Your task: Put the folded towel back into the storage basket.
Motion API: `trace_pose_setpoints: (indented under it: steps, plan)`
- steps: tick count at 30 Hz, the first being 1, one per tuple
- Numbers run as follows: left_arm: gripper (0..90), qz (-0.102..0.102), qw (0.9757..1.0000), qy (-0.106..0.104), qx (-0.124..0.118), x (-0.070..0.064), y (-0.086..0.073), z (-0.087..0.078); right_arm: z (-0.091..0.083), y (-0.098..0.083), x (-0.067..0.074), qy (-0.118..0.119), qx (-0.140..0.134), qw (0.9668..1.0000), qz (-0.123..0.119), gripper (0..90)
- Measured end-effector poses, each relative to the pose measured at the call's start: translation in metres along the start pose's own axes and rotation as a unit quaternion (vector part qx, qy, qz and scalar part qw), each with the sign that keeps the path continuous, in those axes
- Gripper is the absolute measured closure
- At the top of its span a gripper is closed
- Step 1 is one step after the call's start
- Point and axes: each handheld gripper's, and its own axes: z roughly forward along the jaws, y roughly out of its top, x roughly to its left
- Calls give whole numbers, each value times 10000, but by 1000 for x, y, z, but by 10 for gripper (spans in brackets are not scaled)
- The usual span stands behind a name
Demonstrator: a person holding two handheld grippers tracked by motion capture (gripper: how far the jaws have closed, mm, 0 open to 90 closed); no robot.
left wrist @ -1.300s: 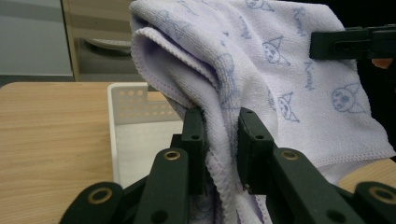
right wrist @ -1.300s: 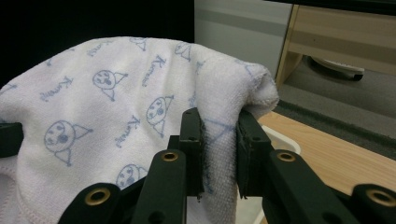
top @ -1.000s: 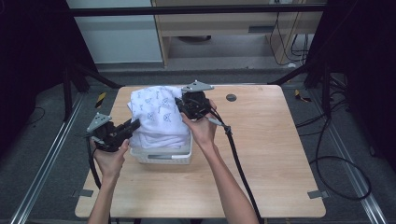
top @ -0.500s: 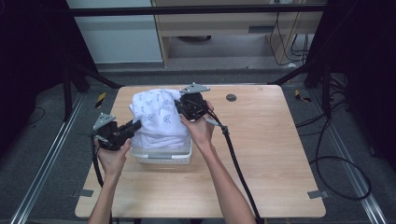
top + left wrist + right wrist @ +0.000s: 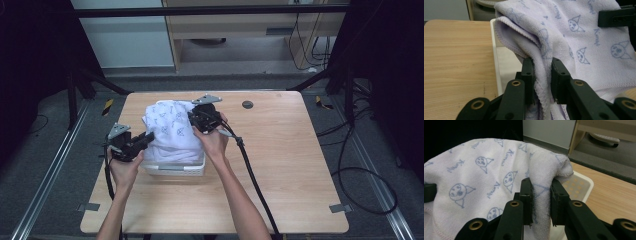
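Left gripper (image 5: 145, 138) at centre-left of the high view and right gripper (image 5: 194, 116) at centre, each clamped on towel (image 5: 170, 130) folds.

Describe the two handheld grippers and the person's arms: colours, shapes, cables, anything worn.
Both grippers, the left gripper and the right gripper, are black, each topped by a grey three-cornered plate. Each has two flat black jaws on arms with brass-coloured rivets and small screw holes. A thick black cable trails from the right gripper toward the table's near edge; another hangs from the left. The forearms are bare, with no sleeves or gloves visible.

Small dark round disc (image 5: 247, 104) on wooden table (image 5: 300, 165), far side. Yellow-handled tool, perhaps, (image 5: 324, 104) on grey floor (image 5: 380, 125).
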Motion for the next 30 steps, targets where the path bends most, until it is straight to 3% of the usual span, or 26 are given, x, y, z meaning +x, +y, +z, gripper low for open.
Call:
trace_pose_setpoints:
  steps: [30]
  plan:
    - [743,91,9985,140,518,2,-14,23,27,-25,-4,-157,424,9990,28,746]
